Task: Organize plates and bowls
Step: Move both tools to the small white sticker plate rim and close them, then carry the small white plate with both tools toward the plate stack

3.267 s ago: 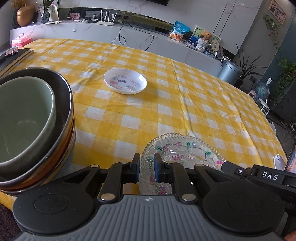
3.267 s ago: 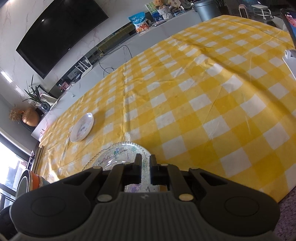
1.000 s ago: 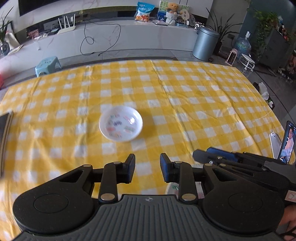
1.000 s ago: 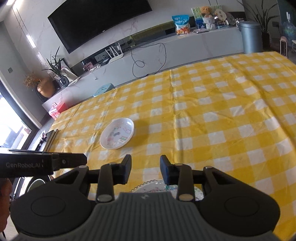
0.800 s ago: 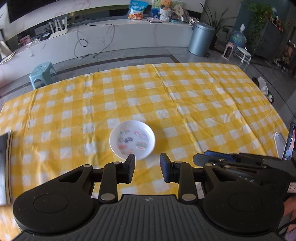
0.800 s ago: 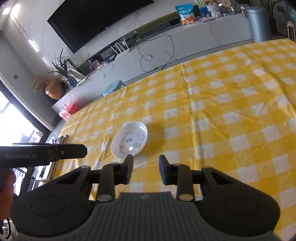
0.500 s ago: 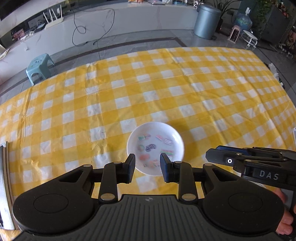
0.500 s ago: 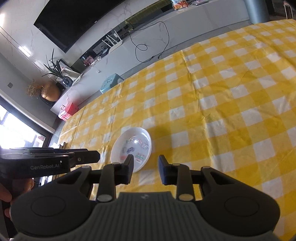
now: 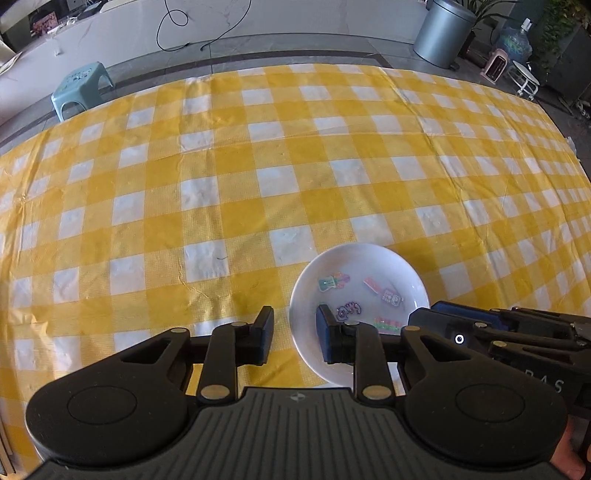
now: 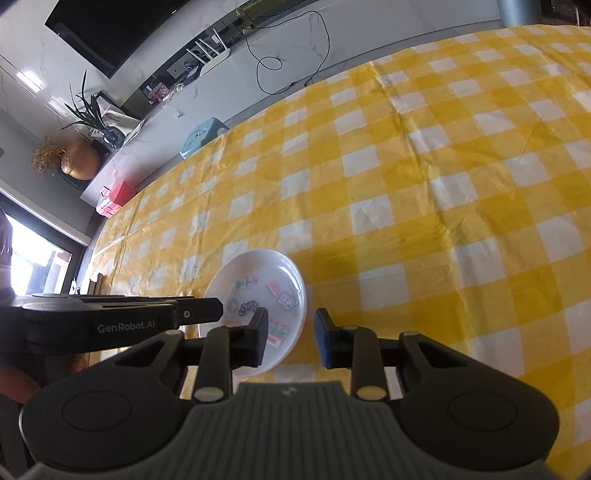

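Observation:
A small white plate (image 9: pixel 365 280) with coloured stickers inside lies on the yellow checked tablecloth (image 9: pixel 221 192). My left gripper (image 9: pixel 294 328) straddles the plate's left rim, its right fingertip over the dish and its left one outside. Its jaws are closing, with a gap still showing on both sides of the rim. In the right wrist view my right gripper (image 10: pixel 290 332) straddles the right rim of the same plate (image 10: pixel 266 273), and its jaws are closing too without pressing on it. Each gripper shows from the side in the other's view: the right one (image 9: pixel 480 328) and the left one (image 10: pixel 199 312).
The tablecloth (image 10: pixel 424 184) covers the whole table. Beyond the far edge stand a pale blue stool (image 9: pixel 79 86) and a grey bin (image 9: pixel 443 33). A red box (image 10: pixel 114 195) sits by the table's far left corner. A person's hand (image 9: pixel 570 446) shows at the lower right.
Both grippers have come forward and down to the white plate, which now lies at their fingertips from both sides. Both pairs of jaws have narrowed a little.

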